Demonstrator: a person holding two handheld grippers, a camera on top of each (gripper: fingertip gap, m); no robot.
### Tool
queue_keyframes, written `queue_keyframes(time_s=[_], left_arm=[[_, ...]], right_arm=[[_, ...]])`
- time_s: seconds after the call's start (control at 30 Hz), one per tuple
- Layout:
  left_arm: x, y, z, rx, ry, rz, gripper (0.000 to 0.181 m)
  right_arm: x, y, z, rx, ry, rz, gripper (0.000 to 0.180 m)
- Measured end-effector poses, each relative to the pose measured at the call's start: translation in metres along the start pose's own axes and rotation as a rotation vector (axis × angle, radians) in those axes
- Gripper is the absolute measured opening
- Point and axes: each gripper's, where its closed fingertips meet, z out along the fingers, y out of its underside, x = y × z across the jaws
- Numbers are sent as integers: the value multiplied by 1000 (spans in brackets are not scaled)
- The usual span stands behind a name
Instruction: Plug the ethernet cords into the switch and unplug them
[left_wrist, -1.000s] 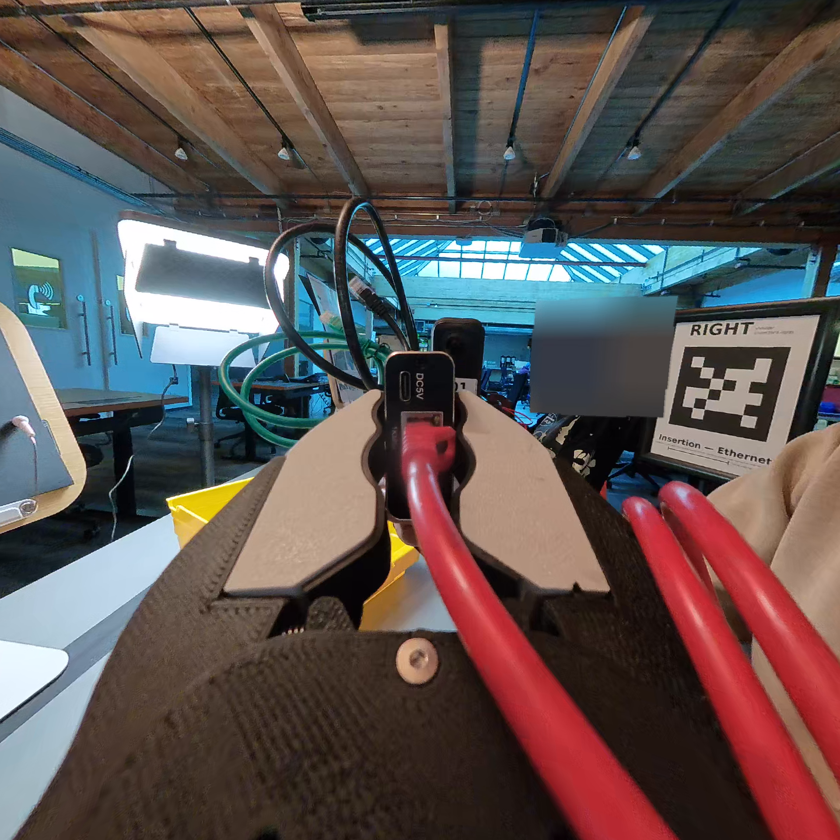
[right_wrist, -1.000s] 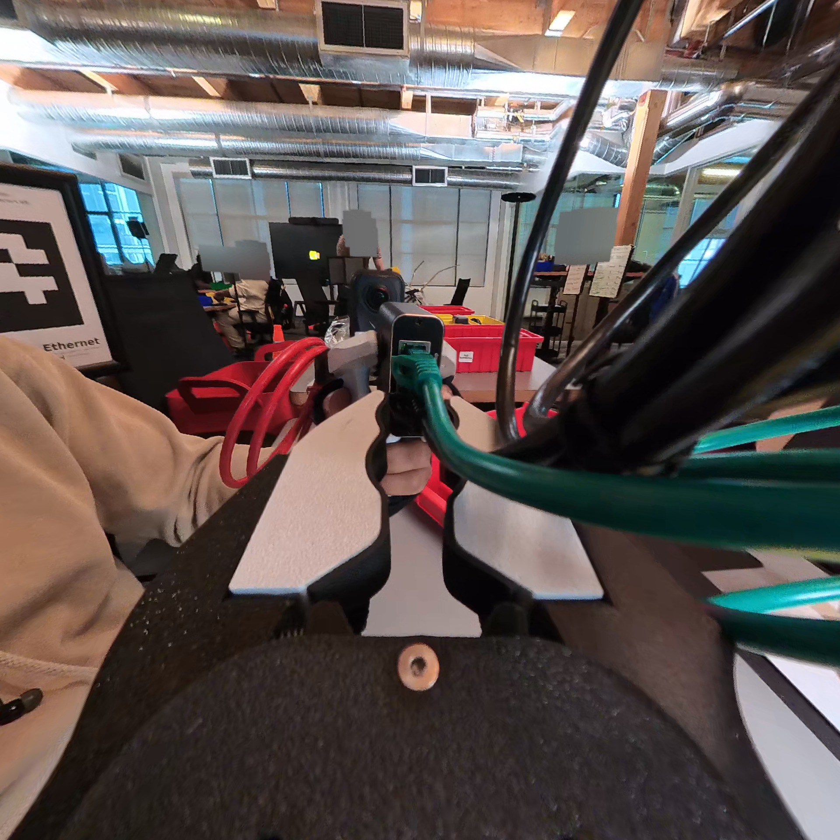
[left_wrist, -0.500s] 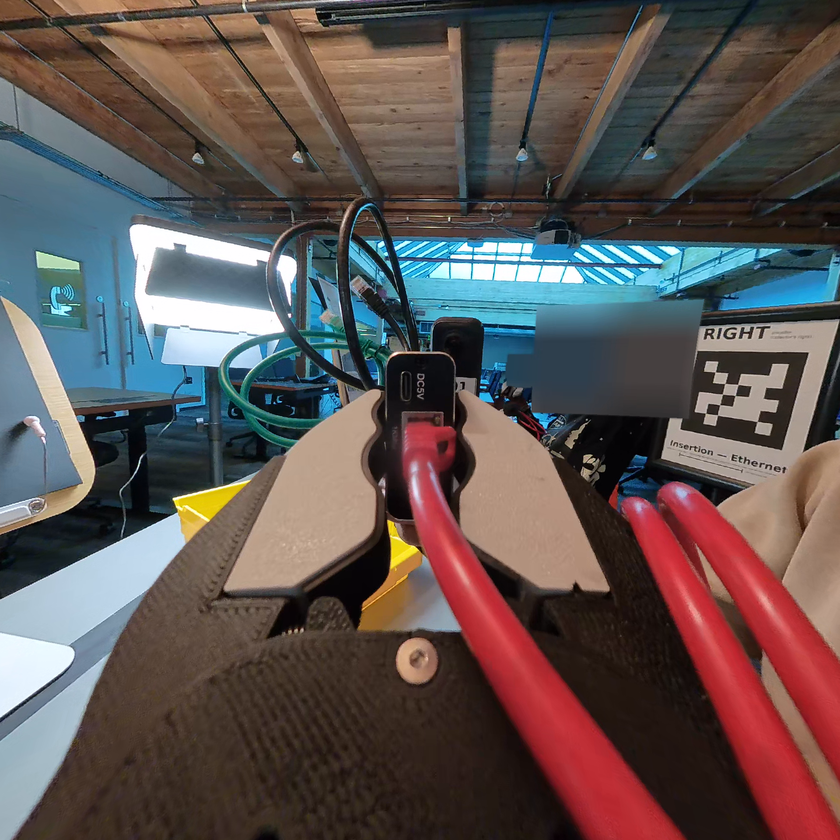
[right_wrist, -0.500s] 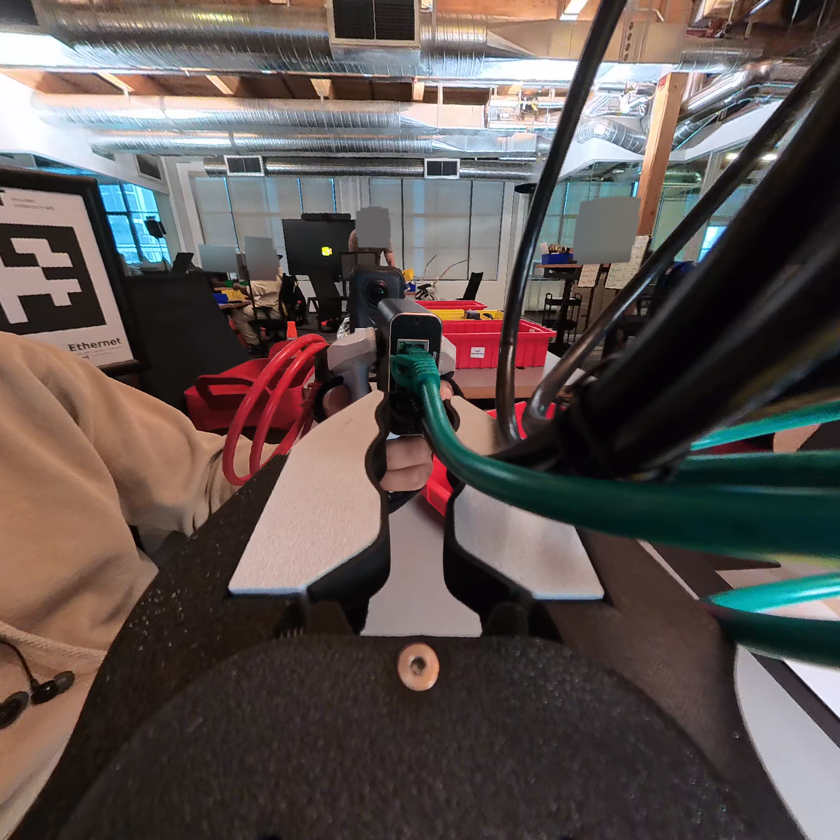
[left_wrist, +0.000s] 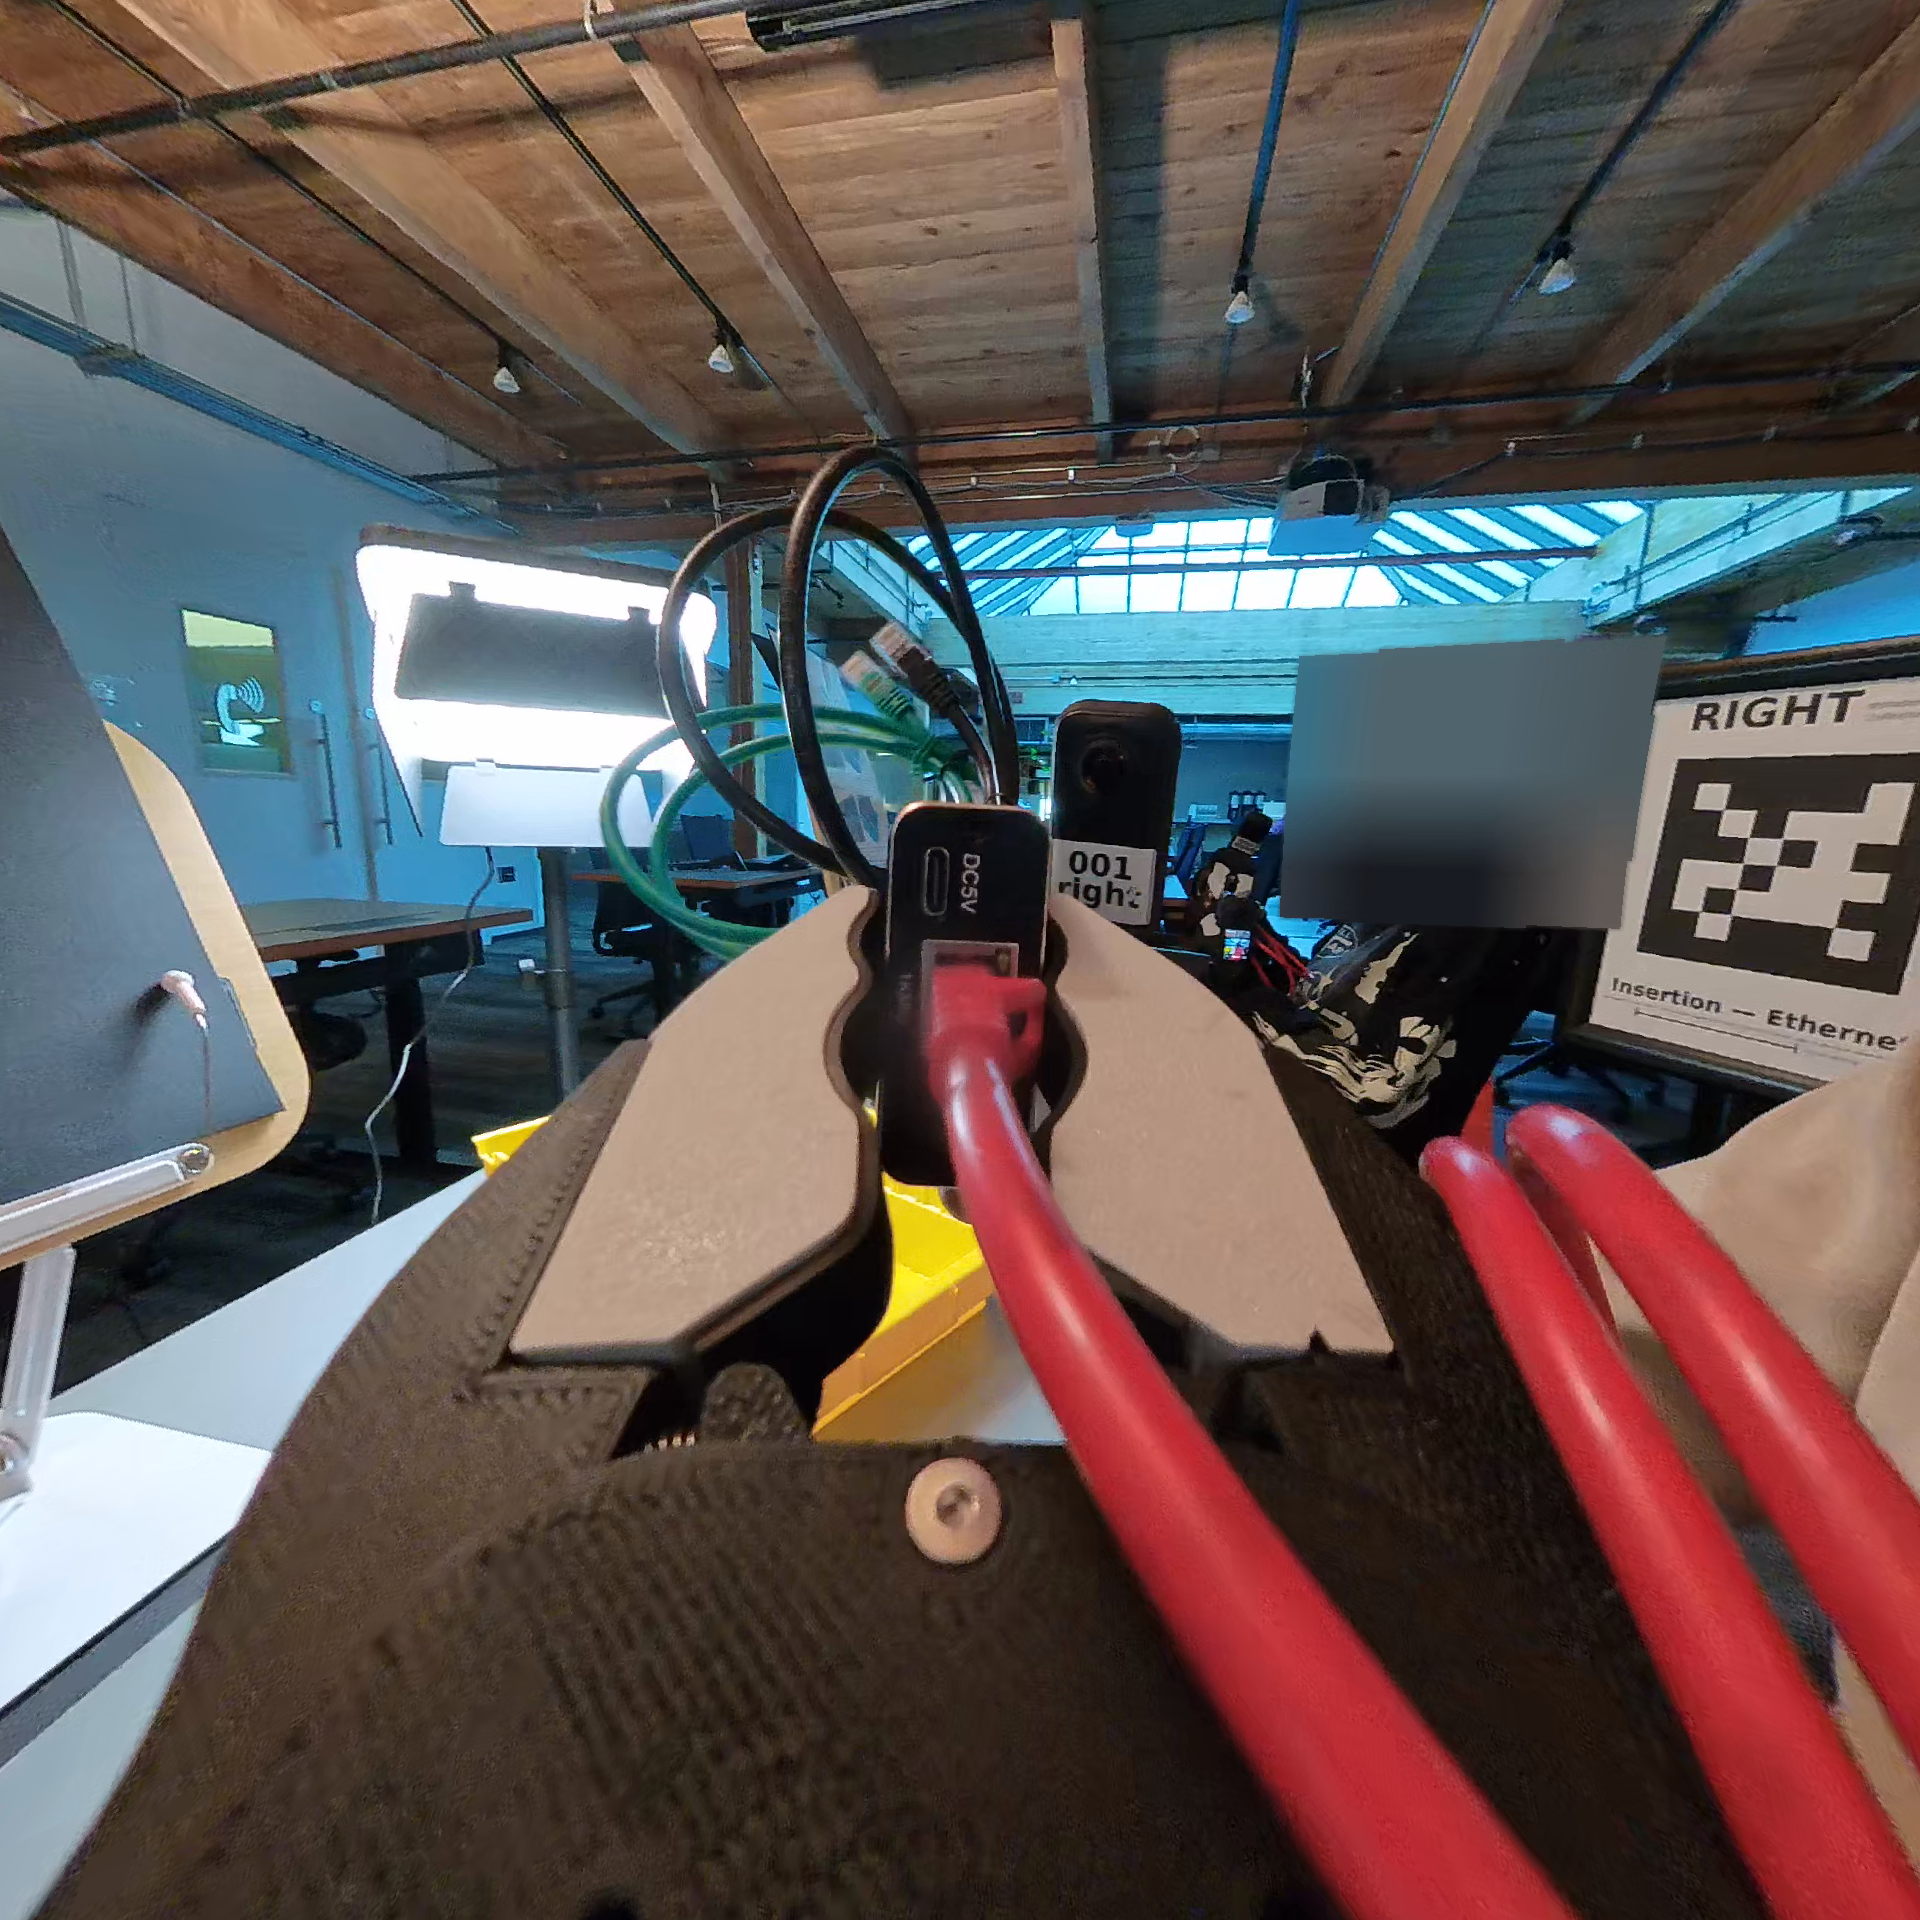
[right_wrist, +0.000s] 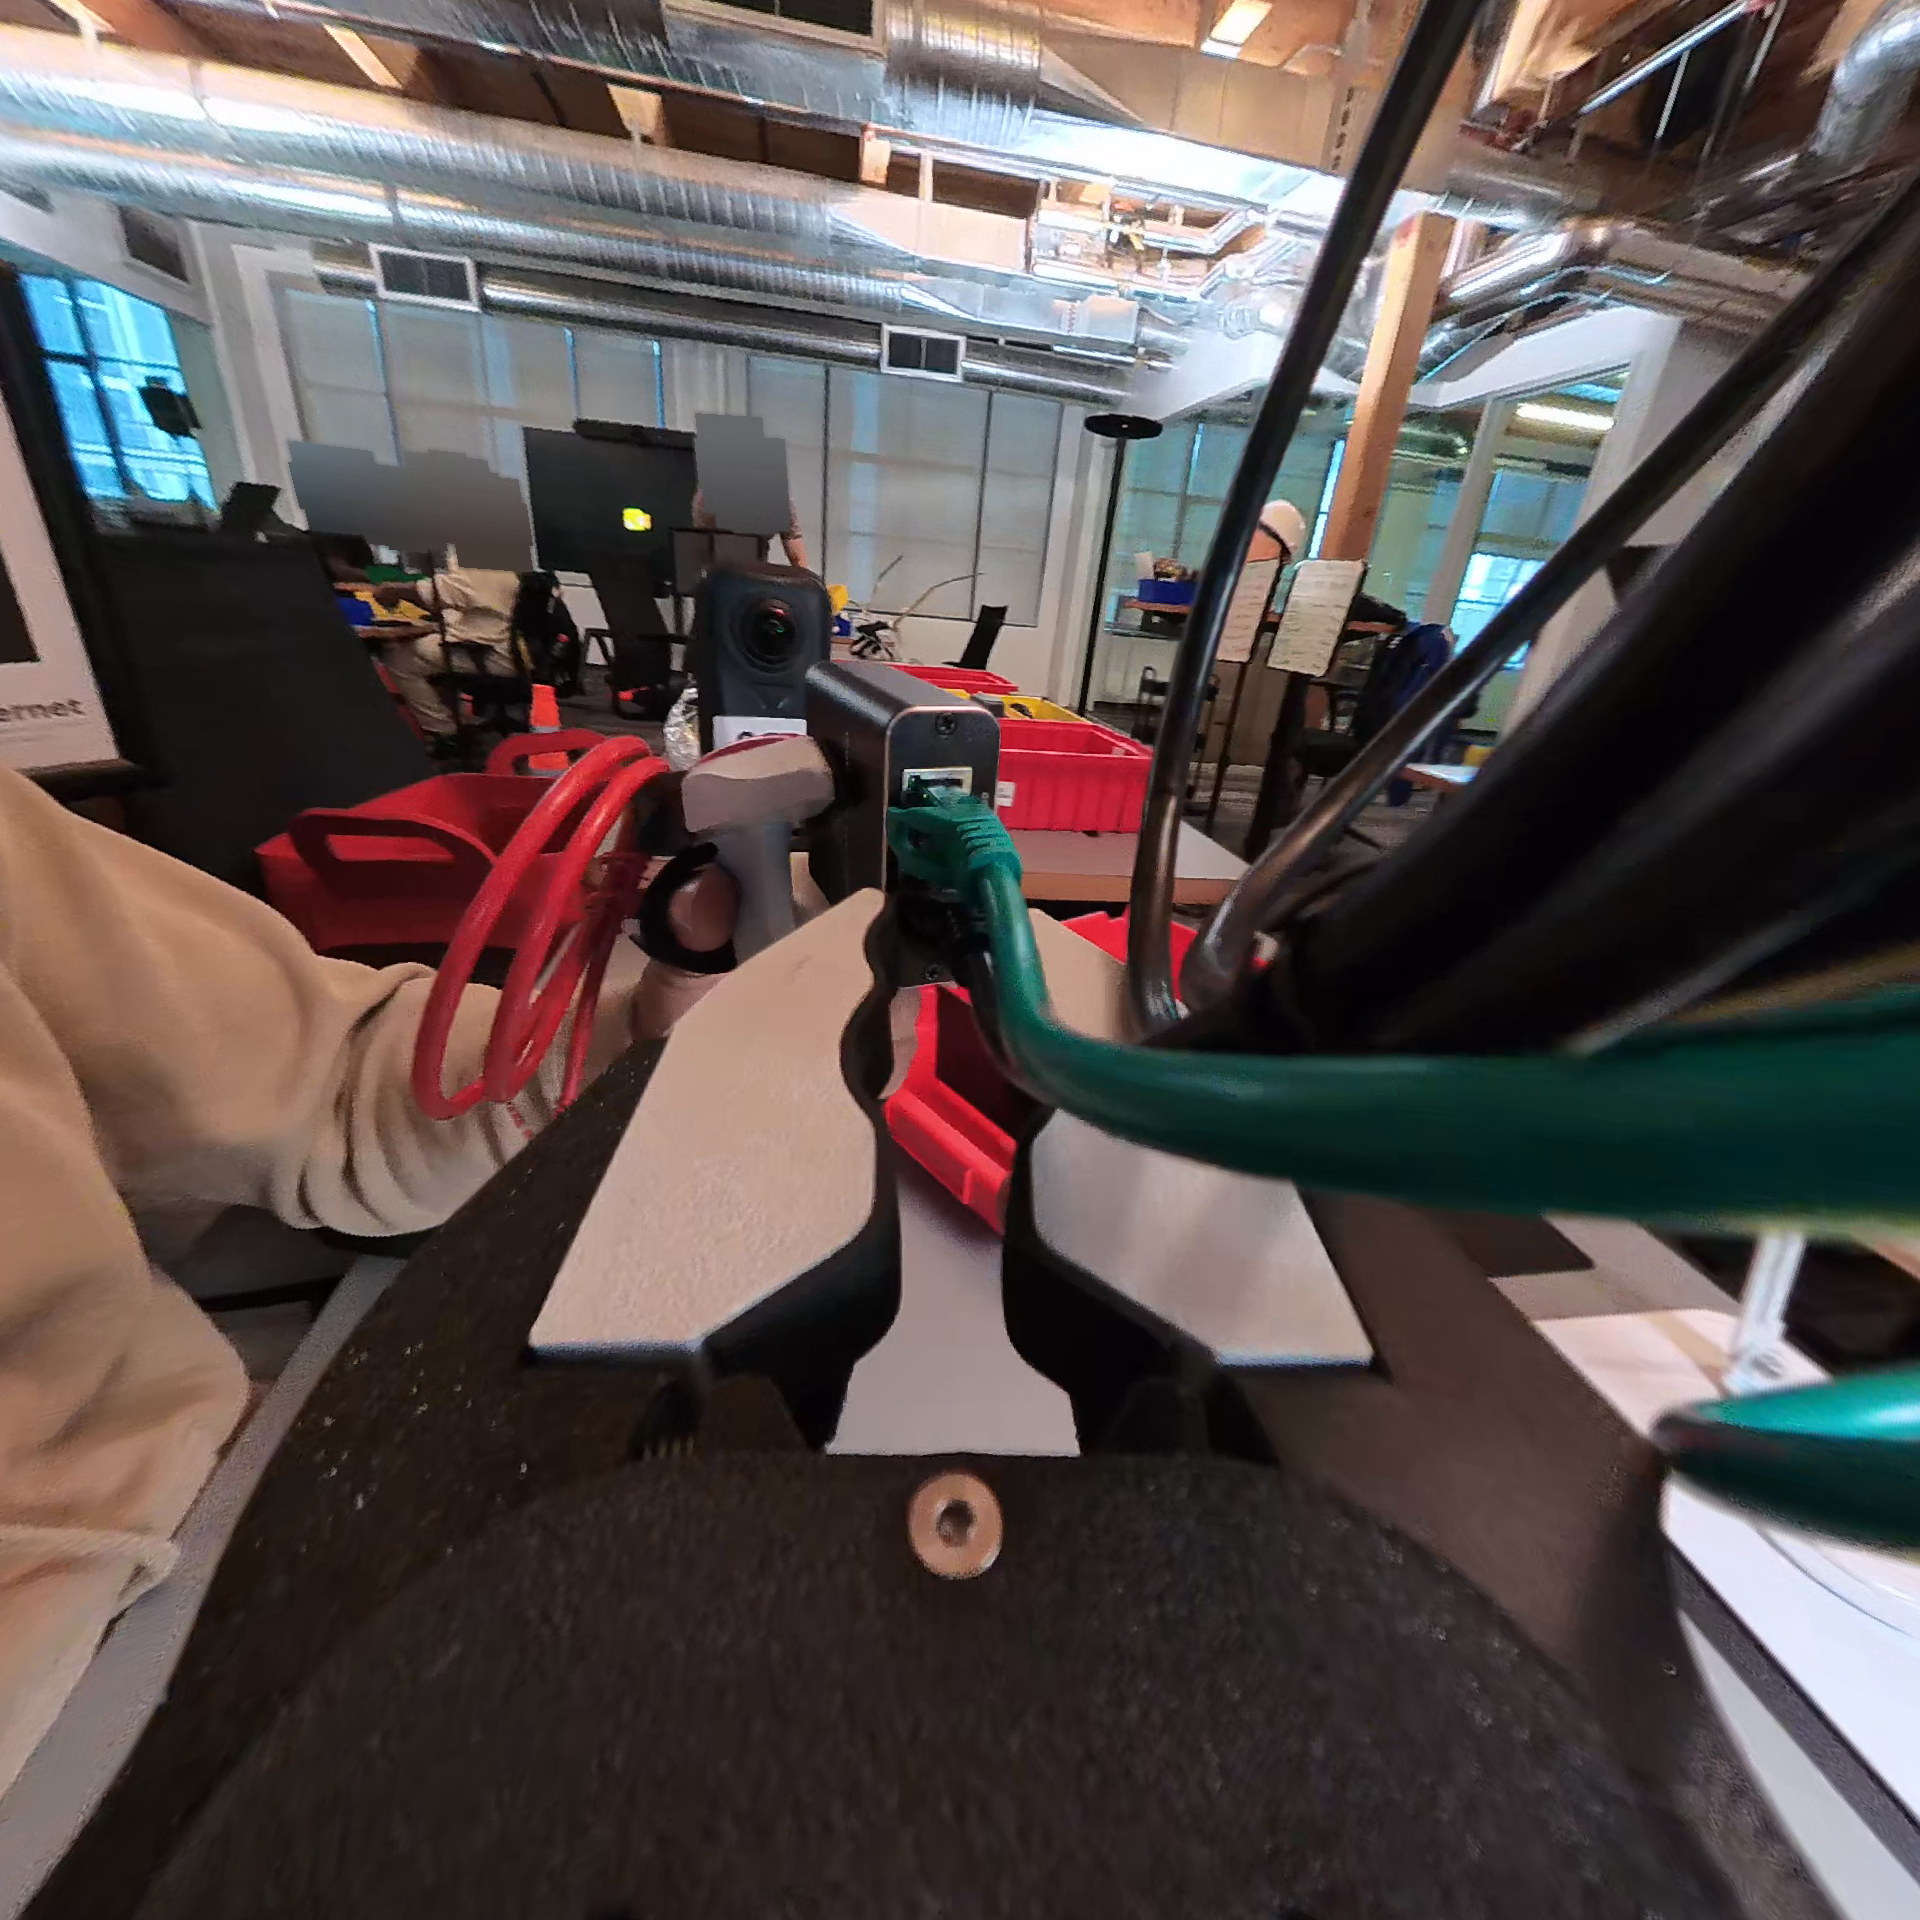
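Left gripper (left_wrist: 961, 997) fingers clamped on the switch (left_wrist: 966, 904), held up off the surface, red cord (left_wrist: 1039, 1195) plugged in. Right gripper (right_wrist: 945, 997) fingers look closed on the green cord (right_wrist: 961, 842) at the switch's far port; seating unclear.

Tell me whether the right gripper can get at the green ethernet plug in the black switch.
Probably yes: the green ethernet plug sits just beyond the right gripper; only its green cord and a black cable crowd the gap.
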Motion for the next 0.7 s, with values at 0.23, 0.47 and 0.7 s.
queue_keyframes(time_s=[0.23, 0.47, 0.7], left_arm=[[1, -5, -2, 18, -11, 44, 27], [2, -6, -2, -3, 20, 4, 26], [5, -8, 1, -9, -37, 145, 25]], right_arm=[[-2, -4, 3, 14, 50, -45, 18], [-1, -4, 3, 23, 24, -9, 16], [-1, -6, 0, -3, 16, -43, 16]])
